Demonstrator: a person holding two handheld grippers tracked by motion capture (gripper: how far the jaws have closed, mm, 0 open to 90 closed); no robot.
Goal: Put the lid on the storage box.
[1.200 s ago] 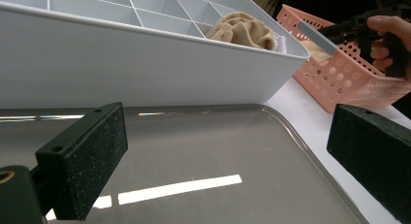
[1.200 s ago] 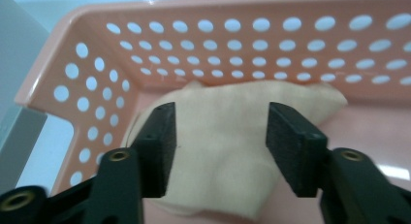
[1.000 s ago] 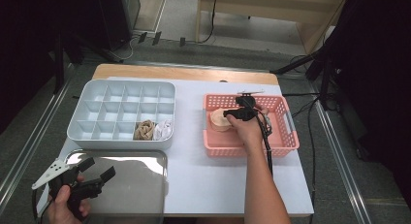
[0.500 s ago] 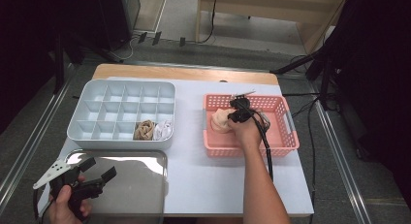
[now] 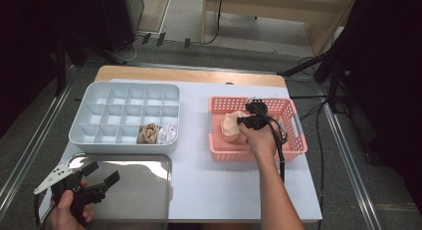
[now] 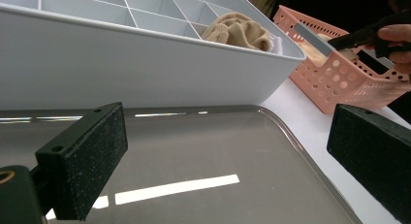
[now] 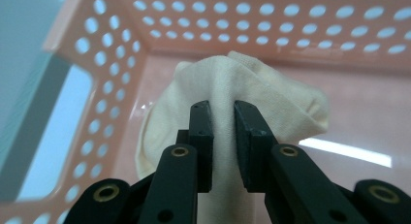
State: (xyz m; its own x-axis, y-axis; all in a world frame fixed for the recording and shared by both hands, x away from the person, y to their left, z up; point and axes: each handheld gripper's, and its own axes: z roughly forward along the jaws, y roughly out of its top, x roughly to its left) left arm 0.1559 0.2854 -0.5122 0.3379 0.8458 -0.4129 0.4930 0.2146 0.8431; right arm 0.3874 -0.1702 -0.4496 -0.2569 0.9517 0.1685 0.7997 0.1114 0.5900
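**Cream cloth pinched in the pink basket**

Little has shifted since a second ago: your right gripper (image 5: 245, 121) has stayed over the left part of the pink basket (image 5: 296, 140), edging only slightly, and your left gripper (image 5: 99, 177) has kept its place at the near left corner of the desk (image 5: 219, 180).

Your right gripper is closed on the cream cloth (image 7: 271, 103) — the right gripper view shows a fold of it squeezed between the two jaws, with the rest of the bundle bulging out behind and sagging below. The cloth sits inside the basket, near its left wall, and it looks to be resting on or just above the basket floor; which of the two, you cannot tell from these views. Gripping a raised fold near the top seems a sensible hold, since the bundle should hang free when you lift.

Your left gripper is spread wide and holds nothing. It hovers over the metal tray (image 5: 144, 190), jaws pointing toward the divided white box (image 5: 84, 135), probably parked out of the way while the right hand works.

As for the containers: the white box has a tan cloth (image 5: 147, 133) and a white cloth (image 5: 167, 134) in two neighbouring compartments of its near row — the other compartments look empty. The tray carries nothing.
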